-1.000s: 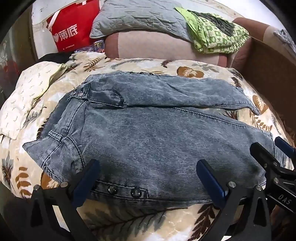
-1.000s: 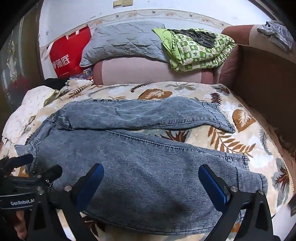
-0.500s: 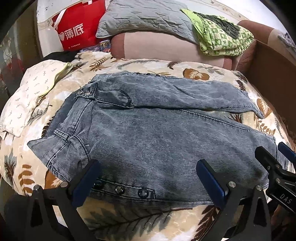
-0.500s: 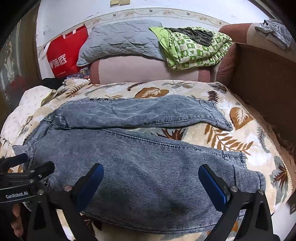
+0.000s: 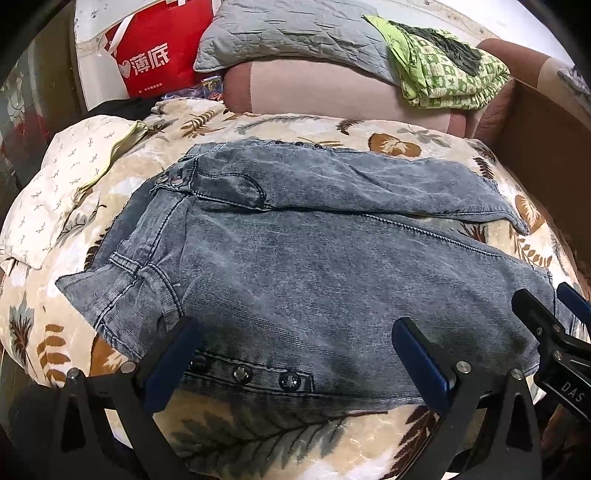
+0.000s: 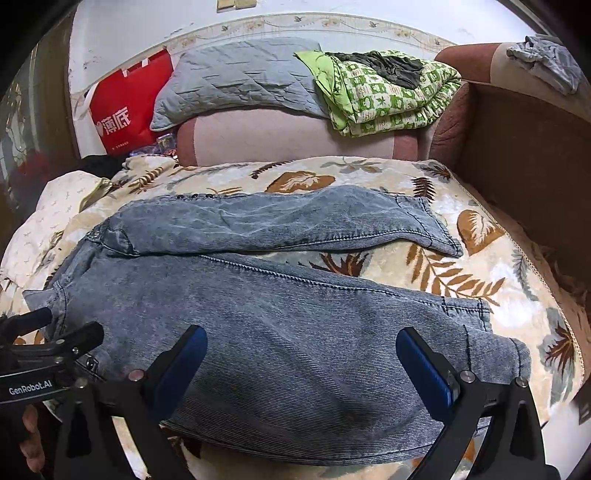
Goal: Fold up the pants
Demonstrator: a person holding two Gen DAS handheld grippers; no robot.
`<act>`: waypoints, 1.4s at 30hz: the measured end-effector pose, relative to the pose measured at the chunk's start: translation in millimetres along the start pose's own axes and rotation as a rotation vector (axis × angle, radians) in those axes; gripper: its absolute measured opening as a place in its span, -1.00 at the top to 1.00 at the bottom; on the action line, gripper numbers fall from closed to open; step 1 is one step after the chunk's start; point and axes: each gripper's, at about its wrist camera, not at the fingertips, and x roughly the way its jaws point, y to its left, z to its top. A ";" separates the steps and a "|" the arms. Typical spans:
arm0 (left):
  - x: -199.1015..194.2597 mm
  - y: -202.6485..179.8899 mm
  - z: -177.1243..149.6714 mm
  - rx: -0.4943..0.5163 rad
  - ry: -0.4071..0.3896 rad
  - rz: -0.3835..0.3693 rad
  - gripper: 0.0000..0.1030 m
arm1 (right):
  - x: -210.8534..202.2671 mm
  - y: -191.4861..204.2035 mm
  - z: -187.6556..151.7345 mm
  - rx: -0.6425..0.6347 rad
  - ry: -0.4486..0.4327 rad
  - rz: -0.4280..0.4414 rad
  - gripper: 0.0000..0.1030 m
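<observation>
Left wrist view: pants sit lower than before; both hand-held grippers gape, empty.

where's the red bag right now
In both wrist views the red bag stands at the far left against the wall, beside the grey pillow, beyond the pants.

My right tongs: blue pads spread wide, hovering over the near leg, gripping nothing.
My left tongs: at the near left by the waistband; I cannot tell their spread.
Pants: grey denim flat on the leaf-print blanket, waist left, legs splayed rightward.
Far side: grey pillow, green quilt, red bag.
</observation>
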 end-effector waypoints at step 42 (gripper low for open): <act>0.5 5.4 1.9 -0.022 0.018 -0.019 -1.00 | 1.0 0.2 -0.7 -0.001 0.002 -0.005 -1.00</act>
